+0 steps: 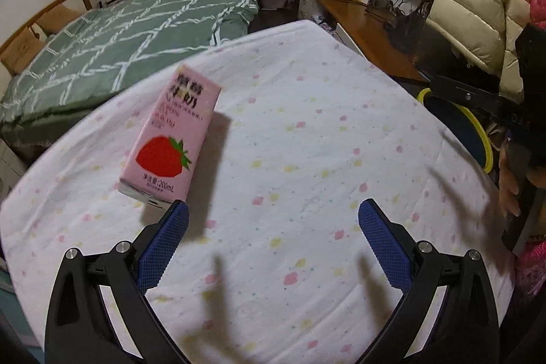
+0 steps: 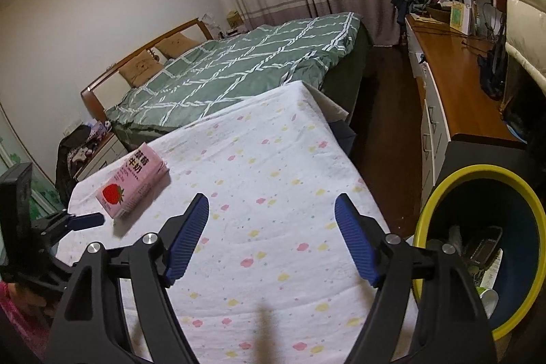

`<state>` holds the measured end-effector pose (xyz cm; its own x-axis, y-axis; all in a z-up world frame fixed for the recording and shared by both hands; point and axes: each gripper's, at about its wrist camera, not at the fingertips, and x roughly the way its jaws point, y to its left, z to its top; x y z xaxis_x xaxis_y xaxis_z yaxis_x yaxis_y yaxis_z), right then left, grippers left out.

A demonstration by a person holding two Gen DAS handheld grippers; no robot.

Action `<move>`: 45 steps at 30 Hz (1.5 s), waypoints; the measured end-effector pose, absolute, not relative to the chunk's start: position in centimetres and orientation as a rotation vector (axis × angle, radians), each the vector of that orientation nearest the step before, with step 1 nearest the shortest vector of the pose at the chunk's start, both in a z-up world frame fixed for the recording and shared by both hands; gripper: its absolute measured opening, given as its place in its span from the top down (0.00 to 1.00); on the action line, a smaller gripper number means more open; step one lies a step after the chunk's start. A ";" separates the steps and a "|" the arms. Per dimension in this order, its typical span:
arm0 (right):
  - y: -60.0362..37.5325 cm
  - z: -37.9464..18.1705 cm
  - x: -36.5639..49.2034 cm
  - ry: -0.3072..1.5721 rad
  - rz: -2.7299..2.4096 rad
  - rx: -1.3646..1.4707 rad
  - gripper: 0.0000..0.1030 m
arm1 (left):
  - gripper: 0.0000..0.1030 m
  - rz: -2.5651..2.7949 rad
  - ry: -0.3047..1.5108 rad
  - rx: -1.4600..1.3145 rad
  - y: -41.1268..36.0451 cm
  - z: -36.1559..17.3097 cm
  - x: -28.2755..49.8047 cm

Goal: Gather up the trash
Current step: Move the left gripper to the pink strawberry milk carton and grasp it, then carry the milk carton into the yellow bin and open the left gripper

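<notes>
- While both our tongs hang open and empty over the table (image 2: 273, 159), the carton (image 1: 169, 139) lies flat near its left edge.
- Our left tongs (image 1: 273, 210) have one finger (image 1: 167, 237) just beside the carton's base.
- Our right tongs (image 2: 273, 203) sit near the right edge, beside the bin (image 2: 443, 193), which holds trash.

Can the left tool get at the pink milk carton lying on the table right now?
Probably yes. The left tool is open, the carton lies just ahead of one finger, and nothing sits between them on the cloth.
</notes>
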<state>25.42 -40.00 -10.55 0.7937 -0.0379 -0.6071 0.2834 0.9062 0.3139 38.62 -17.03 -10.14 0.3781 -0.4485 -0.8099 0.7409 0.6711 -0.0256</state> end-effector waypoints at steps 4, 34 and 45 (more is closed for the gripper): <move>-40.3 -10.6 25.4 0.636 -0.180 0.422 0.30 | 0.05 -0.684 0.833 0.427 -16.9 -8.3 40.1; -41.1 -10.8 25.2 0.652 -0.170 0.475 0.30 | 0.49 -0.572 0.903 0.482 -19.3 -12.0 48.1; -44.0 -6.8 19.4 0.543 -0.203 0.472 0.30 | 0.49 -0.615 0.820 0.484 -22.7 -7.4 39.5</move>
